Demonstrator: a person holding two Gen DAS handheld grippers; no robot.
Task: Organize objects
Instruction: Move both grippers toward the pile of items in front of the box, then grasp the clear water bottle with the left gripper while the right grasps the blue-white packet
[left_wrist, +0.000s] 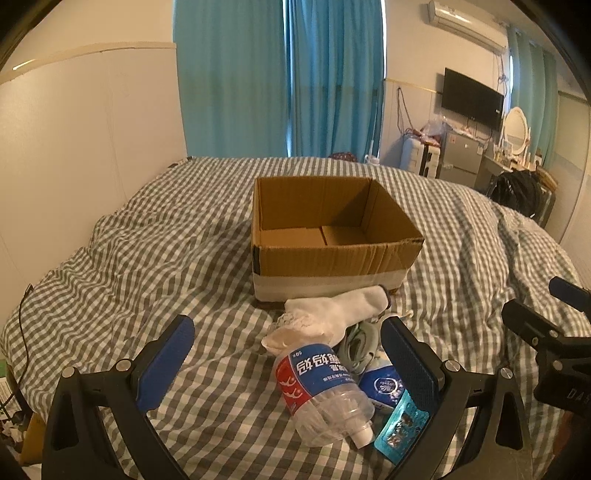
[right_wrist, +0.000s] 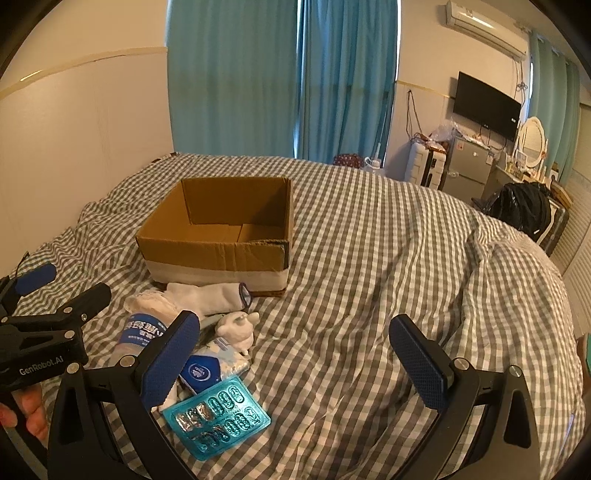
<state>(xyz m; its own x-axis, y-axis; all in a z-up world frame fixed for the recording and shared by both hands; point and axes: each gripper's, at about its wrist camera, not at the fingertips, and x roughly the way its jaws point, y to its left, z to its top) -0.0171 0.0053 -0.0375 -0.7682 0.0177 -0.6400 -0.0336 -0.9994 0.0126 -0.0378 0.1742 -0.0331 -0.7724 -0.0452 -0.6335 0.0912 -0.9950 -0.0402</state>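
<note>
Clear thin plastic: the water bottle (left_wrist: 321, 391) lies on its side on the checked bedcover (right_wrist: 369, 258), heading the pile just before the empty cardboard box (left_wrist: 328, 229). My left gripper (left_wrist: 291, 363) stands wide apart around it, holding nothing; my right gripper (right_wrist: 295, 363) is likewise apart and empty, beside the teal blister pack (right_wrist: 218, 421). Judgement: bottle looks empty, so light, crushable, slippery. Grip across the labelled middle. White sock (left_wrist: 340, 310) soft; pinch anywhere.

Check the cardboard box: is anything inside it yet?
No, the cardboard box shows only its bare bottom flaps, and the items lie on the bed before it.
</note>
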